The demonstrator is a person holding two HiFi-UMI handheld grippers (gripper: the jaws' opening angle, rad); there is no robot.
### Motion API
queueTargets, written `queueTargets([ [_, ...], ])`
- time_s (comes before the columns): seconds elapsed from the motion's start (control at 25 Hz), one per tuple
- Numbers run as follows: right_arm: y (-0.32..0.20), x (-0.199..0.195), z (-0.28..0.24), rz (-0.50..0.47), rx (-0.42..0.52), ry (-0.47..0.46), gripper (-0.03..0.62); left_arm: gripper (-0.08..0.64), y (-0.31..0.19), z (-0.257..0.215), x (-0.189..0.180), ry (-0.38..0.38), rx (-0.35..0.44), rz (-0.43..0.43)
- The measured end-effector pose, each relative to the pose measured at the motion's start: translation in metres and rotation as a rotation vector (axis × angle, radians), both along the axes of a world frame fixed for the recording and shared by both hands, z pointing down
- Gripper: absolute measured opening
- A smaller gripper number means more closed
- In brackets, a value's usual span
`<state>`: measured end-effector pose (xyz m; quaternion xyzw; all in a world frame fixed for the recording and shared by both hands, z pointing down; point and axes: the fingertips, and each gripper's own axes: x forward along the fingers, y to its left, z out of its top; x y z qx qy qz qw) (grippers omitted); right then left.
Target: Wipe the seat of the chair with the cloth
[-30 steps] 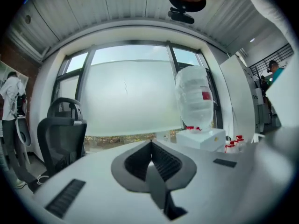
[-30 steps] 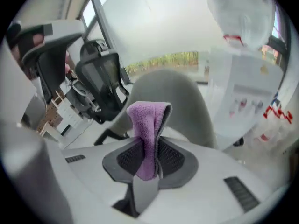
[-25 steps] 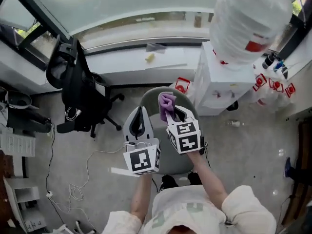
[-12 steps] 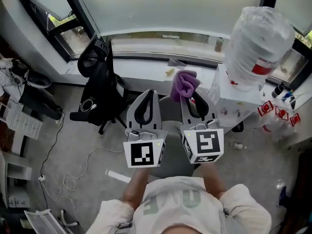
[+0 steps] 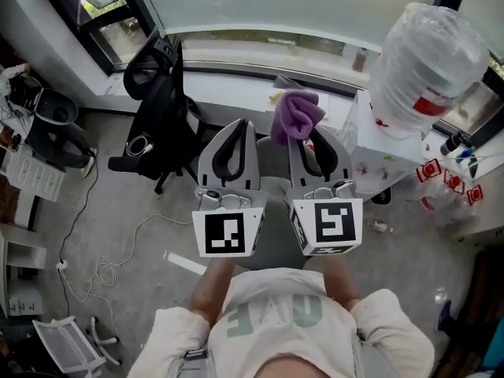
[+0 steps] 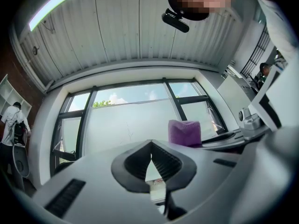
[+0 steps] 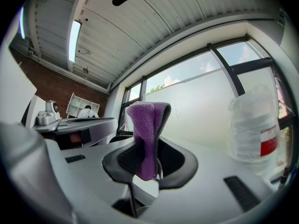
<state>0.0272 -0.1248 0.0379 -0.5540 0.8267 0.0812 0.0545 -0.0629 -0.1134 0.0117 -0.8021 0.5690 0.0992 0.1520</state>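
Seen from above, both claws hover above the round grey chair seat [image 5: 274, 239]. The right claw [image 7: 148, 157] pinches a folded purple fleece cloth [image 5: 298, 116]; the left claw [image 6: 151, 146] is closed, empty. Wiping looks not yet begun: the cloth must come down onto the seat. A black office chair [image 5: 161, 120] crowds 10 o'clock, a white cabinet [image 5: 370, 160] 2 o'clock.

Grey floor [image 5: 150, 294] with black office chair [image 5: 161, 124], loose white cable [image 5: 107, 274]
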Motion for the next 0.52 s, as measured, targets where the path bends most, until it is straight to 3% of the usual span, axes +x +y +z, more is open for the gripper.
queueTargets([
  [0.52,0.014,0.015,-0.003,0.022,0.012,-0.013,0.086,0.014,0.013,-0.005,0.006,0.017,0.02,0.008],
])
